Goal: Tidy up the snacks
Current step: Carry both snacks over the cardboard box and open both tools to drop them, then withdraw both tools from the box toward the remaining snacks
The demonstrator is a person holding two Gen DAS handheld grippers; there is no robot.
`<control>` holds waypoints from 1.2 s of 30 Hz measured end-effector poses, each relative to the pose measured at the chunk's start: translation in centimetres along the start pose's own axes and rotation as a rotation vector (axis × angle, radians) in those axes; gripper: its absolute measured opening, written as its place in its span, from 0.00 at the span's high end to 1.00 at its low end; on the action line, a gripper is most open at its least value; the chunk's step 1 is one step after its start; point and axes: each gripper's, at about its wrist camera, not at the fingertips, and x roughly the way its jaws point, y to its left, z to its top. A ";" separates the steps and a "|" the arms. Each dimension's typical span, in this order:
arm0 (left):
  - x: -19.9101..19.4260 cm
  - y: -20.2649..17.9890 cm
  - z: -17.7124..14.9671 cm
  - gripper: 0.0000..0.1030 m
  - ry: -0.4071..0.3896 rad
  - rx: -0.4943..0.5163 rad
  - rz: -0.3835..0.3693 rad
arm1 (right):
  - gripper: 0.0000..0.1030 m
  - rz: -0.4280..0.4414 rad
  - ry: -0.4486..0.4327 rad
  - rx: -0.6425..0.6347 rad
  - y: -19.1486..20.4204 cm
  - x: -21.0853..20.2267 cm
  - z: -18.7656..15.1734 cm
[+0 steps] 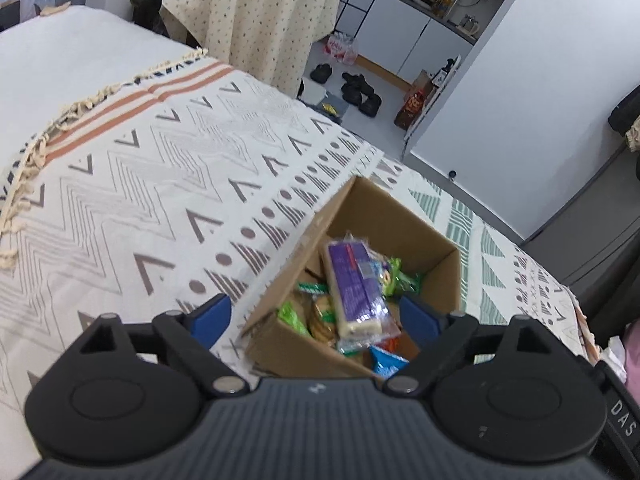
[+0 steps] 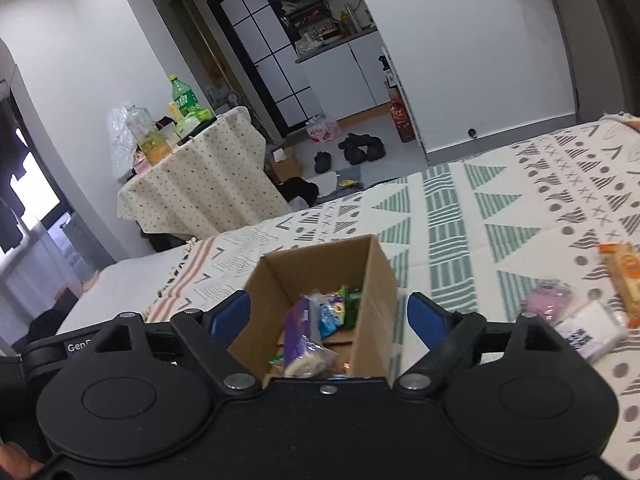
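An open cardboard box (image 1: 400, 216) (image 2: 376, 276) stands on the patterned bedspread (image 1: 160, 184) (image 2: 500, 208). Inside lie several snack packs, with a long purple-wrapped pack (image 1: 356, 288) (image 2: 302, 332) on top of green and blue ones. My left gripper (image 1: 318, 320) is open just above the box's near left corner, nothing between its blue fingers. My right gripper (image 2: 328, 314) is open too, its fingers spread wider than the box, touching nothing. To the right on the bedspread lie an orange pack (image 2: 626, 276), a pink pack (image 2: 548, 300) and a white pack (image 2: 592, 326).
A small table (image 2: 200, 176) draped in a dotted cloth stands beyond the bed, with bottles on it. Shoes (image 2: 352, 150) and a small box lie on the floor near the white cabinets. The bed's left edge has a fringed hem (image 1: 28, 168).
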 end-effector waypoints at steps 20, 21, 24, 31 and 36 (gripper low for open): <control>-2.4 -6.2 -5.3 0.00 0.018 0.012 -0.092 | 0.00 -0.076 -0.001 0.042 -7.2 -7.8 1.1; -2.5 -6.5 -5.6 0.00 0.014 0.010 -0.093 | 0.00 -0.073 -0.008 0.057 -7.7 -8.2 1.4; -3.0 -7.5 -6.2 0.00 0.004 0.012 -0.112 | 0.00 -0.081 -0.032 0.075 -9.0 -9.5 1.8; -3.1 -10.1 -7.6 0.00 0.010 0.017 -0.162 | 0.00 -0.117 -0.041 0.088 -12.4 -11.3 2.0; -2.3 -11.8 -9.0 0.00 0.047 0.028 -0.153 | 0.00 -0.134 -0.043 0.076 -14.0 -12.4 2.1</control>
